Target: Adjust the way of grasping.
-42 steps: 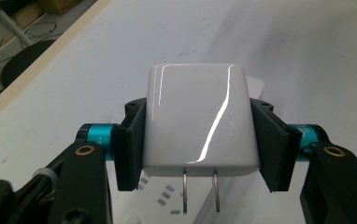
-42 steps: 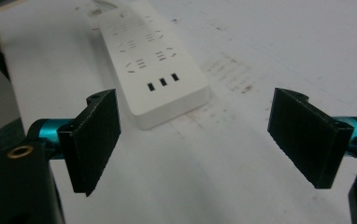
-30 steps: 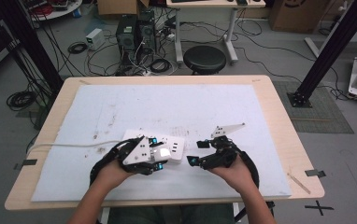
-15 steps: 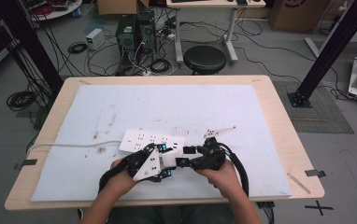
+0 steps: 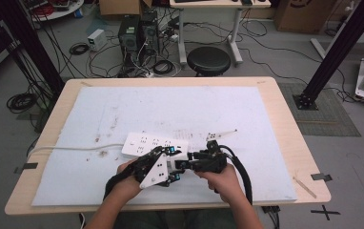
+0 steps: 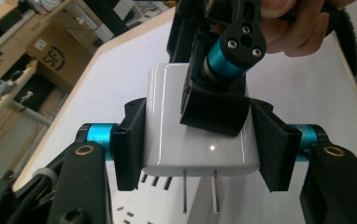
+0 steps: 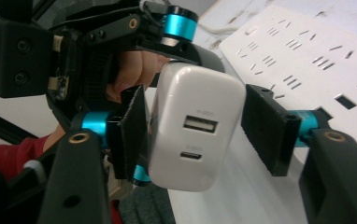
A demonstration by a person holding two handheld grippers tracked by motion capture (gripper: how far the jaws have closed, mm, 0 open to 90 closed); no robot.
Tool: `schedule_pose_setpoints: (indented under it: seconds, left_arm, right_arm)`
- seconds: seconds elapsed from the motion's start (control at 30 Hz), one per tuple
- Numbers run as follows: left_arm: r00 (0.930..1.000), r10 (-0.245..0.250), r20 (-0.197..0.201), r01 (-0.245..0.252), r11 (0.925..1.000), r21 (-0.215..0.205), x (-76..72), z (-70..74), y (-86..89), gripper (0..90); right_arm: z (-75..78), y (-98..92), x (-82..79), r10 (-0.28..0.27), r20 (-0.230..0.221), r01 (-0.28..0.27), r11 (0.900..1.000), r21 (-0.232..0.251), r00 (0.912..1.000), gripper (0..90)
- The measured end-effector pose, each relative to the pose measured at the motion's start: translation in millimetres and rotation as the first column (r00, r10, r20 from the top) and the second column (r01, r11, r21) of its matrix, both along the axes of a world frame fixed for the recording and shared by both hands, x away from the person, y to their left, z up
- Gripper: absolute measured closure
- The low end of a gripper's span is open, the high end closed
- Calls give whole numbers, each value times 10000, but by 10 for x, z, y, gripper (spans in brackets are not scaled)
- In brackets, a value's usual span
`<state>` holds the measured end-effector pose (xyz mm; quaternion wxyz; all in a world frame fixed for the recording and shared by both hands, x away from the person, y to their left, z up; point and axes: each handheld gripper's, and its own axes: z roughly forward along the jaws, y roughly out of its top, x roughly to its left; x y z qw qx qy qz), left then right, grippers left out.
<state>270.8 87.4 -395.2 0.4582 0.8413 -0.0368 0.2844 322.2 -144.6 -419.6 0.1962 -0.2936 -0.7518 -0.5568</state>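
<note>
A white plug-in charger (image 6: 200, 126) with two prongs sits clamped between the pads of my left gripper (image 6: 200, 149), just above a white power strip (image 5: 146, 142). In the right gripper view its port face (image 7: 195, 126) lies between the jaws of my right gripper (image 7: 200, 135). Those jaws have just been closing. The left pad (image 7: 134, 130) touches the charger and the right pad (image 7: 267, 130) stands a small gap off it. One right finger (image 6: 214, 109) lies across the charger's face. In the high view the left gripper (image 5: 173, 164) and right gripper (image 5: 187, 164) meet tip to tip.
The strip lies on a pale mat (image 5: 247, 109) covering the wooden table (image 5: 289, 119), and its cable (image 5: 75, 149) runs off to the left. A small white part (image 5: 220, 134) lies right of the strip. A stool (image 5: 209, 59) stands beyond the far edge.
The two hands, apart a second ago, have come together over the strip's near side. The right gripper moved left until its jaws straddle the charger held by the left gripper.
</note>
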Motion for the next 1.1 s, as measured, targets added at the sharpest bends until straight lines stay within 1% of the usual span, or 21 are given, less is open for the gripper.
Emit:
schedule_pose_setpoints:
  seconds: [0.07,0.1,0.23,0.27,0.4,0.47,0.5,0.53,0.57,0.6,0.63,0.67,0.7,0.73,0.8,0.83,0.93,0.97,1.0,1.03,1.1]
  left_arm:
    - [10000,28,-41,-28,10000,9,-1,-2,-9,425]
    - [10000,28,27,-28,10000,55,1,0,-12,425]
    - [10000,-3,80,2,10000,94,3,0,-11,425]
    - [9999,-5,157,2,9998,202,-3,-3,-16,425]
    - [9994,3,347,-17,9992,392,-2,-16,-29,420]
    - [9996,-14,275,1,9990,443,10,-20,-36,416]
    - [9999,-13,154,6,9991,431,23,-18,-38,414]
    - [9999,-13,154,6,9991,431,23,-18,-38,411]
    - [9999,-80,-153,85,9995,318,50,-5,-30,406]
    - [9997,34,-259,-29,9998,194,53,5,-19,389]
    - [9996,170,-241,-169,9998,42,56,17,-3,343]
    - [9996,170,-241,-169,9998,42,56,17,-3,302]
    - [9996,139,-260,-140,9999,-45,56,43,49,290]
    - [9995,162,-255,-165,9998,-105,57,56,80,290]
    - [9995,162,-255,-165,9998,-105,57,56,80,290]
    - [9984,429,-369,-444,9982,-402,64,102,198,267]
    - [9958,734,-548,-777,9936,-814,81,151,324,239]
    - [9947,825,-607,-877,9922,-884,88,169,369,225]
    - [9947,825,-607,-877,9922,-884,88,169,369,221]
    - [9918,1057,-723,-1129,9880,-1051,102,198,459,221]
    - [9856,1405,-943,-1509,9821,-1132,122,218,545,201]
  right_arm:
    - [-8,7,2,100,69,-100,9999,26,9999,494]
    - [-8,9,1,170,47,-170,9999,16,9998,515]
    - [-16,10,8,258,-78,-257,9996,77,9996,544]
    - [-21,2,15,282,-144,-282,9996,48,9995,570]
    - [-23,4,20,317,-246,-317,9995,20,9992,605]
    - [-20,5,20,285,-292,-286,9996,-15,9992,620]
    - [-18,4,19,283,-282,-284,9996,-5,9992,624]
    - [-12,0,17,266,-282,-267,9996,-53,9992,627]
    - [-6,2,14,311,-188,-311,9995,-18,9993,629]
    - [4,-3,10,254,-151,-255,9997,-59,9996,630]
    - [16,-17,9,107,-55,-108,9998,-171,9999,631]
    - [27,-38,11,75,-37,-75,9998,-199,10000,631]
    - [40,-66,13,-94,27,95,9997,-213,10000,631]
    - [48,-80,16,-122,111,125,9997,-228,9999,631]
    - [66,-99,14,-194,148,199,9993,-321,9997,631]
    - [98,-133,10,-358,372,372,9986,-382,9987,631]
    - [142,-161,1,-522,685,558,9971,-509,9963,631]
    - [157,-169,-1,-593,804,640,9963,-565,9950,631]
    - [170,-175,-6,-630,821,678,9961,-572,9946,631]
    - [181,-182,-9,-656,946,718,9954,-638,9933,631]
    - [207,-186,-19,-722,1156,817,9934,-802,9907,631]
